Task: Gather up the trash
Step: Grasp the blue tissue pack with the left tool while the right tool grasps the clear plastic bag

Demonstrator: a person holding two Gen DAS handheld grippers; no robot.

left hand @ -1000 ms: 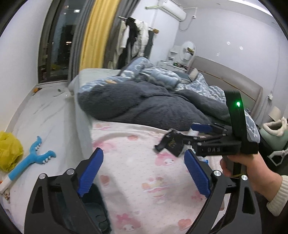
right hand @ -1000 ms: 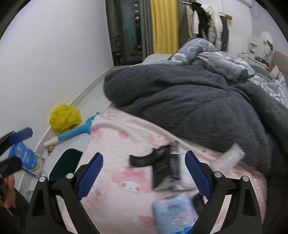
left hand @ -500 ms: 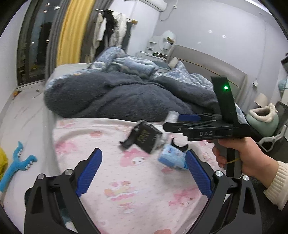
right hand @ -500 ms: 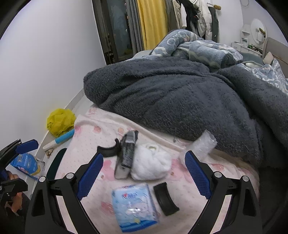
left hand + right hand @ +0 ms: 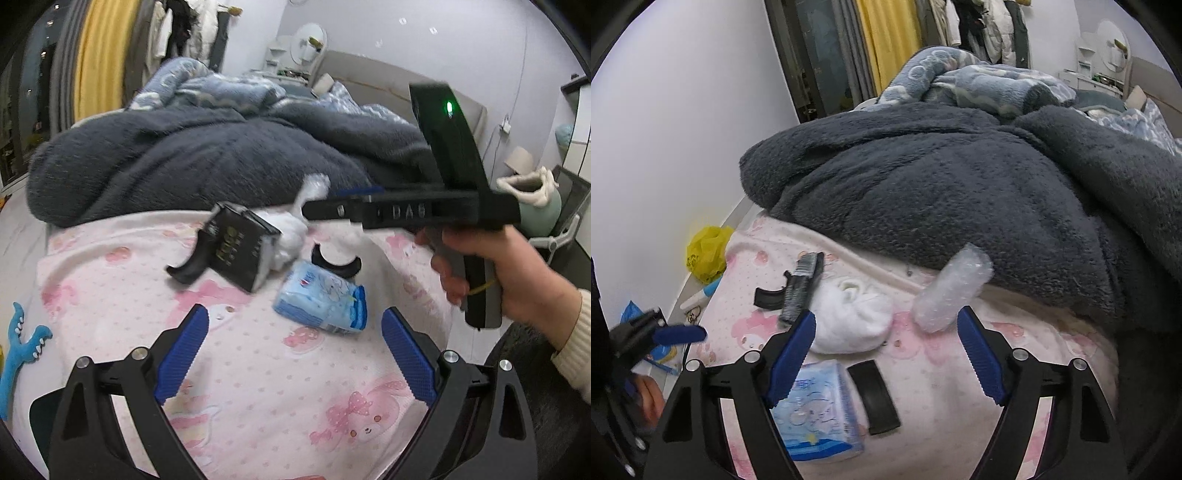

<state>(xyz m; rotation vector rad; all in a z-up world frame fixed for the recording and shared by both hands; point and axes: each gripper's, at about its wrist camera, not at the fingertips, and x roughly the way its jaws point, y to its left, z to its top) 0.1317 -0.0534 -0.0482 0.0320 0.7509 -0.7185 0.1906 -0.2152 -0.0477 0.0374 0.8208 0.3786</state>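
Nearest, the left gripper [image 5: 293, 334] hangs over the pink printed sheet [image 5: 258, 373], its blue pads spread wide and nothing between them. Just ahead of its fingers lies a blue tissue pack [image 5: 321, 301], flat on the sheet. Beyond the pack sit a curved black piece [image 5: 335, 262], a black box [image 5: 240, 245] tilted on one edge with a black hooked part [image 5: 188, 264] beside it, and a white wad [image 5: 290, 236] touching the box. The right gripper [image 5: 886, 345], held in the right hand [image 5: 491, 273], reaches in above these items; its jaws are likewise parted and empty. In the right wrist view the tissue pack [image 5: 816, 410] lies under the near left finger, a flat black strip [image 5: 873, 397] just beside it, the white wad [image 5: 849, 315] farther on, and a clear bubble-wrap roll [image 5: 955, 288] near the right fingertip, resting against the dark grey blanket [image 5: 942, 188]. Farther off, a blue patterned blanket [image 5: 975, 79] is heaped behind; a yellow bag [image 5: 703, 253] lies on the floor by the wall.
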